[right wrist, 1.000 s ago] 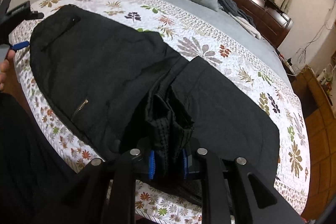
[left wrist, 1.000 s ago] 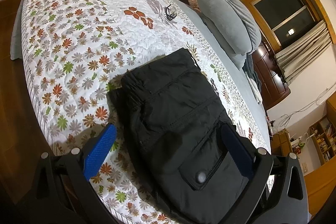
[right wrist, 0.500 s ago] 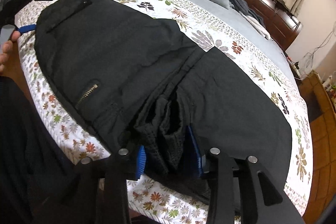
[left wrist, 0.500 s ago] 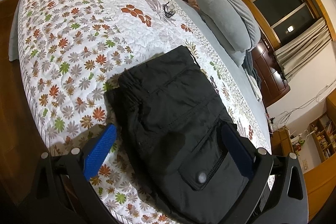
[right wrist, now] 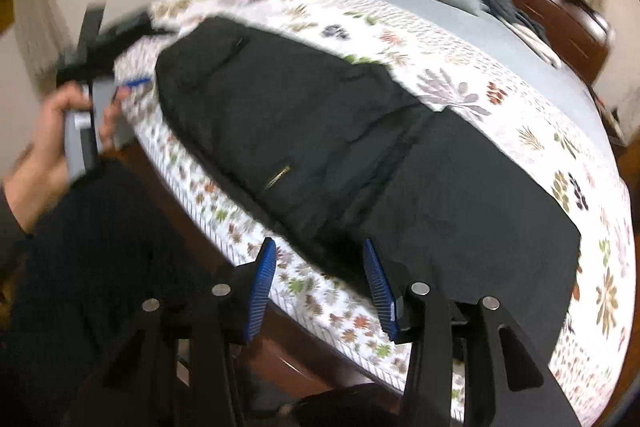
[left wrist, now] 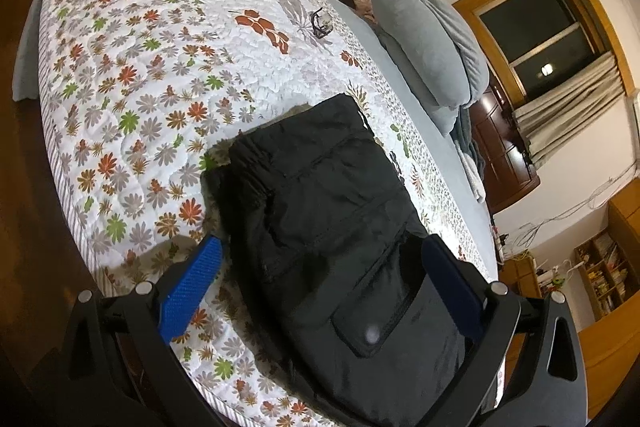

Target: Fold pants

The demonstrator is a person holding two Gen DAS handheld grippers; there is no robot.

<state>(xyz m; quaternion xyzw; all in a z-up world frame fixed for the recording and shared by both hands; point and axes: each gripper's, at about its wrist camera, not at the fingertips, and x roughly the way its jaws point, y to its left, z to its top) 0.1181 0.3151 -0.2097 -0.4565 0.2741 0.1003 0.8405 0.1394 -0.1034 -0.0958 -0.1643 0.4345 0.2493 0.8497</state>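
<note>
Both grippers stand with their jaws apart over the black pants, which lie flat along the near edge of a bed under a floral quilt. On the right gripper the jaws have just been opening: the blue pads now stand a fair way apart and nothing sits between them, the gripper hanging clear above the near hem of the cloth and the quilt's border, pressing on nothing. That view is smeared with motion blur, so fine detail is lost. In it the pants run from upper left to lower right, with a small brass zip showing near the middle and a fold line crossing the fabric to its right. At the far left a hand grips the handle of the left gripper, whose jaws are spread wide. Seen from its own camera, one blue pad rests over the bare quilt just beside the pants, while the other sits at the far side of the fabric; the waist end, with a flapped pocket and its snap, lies between them, but the pads do not squeeze it. Farther up the bed a grey pillow leans by the headboard, and a dark window with pale curtains fills the corner.
</note>
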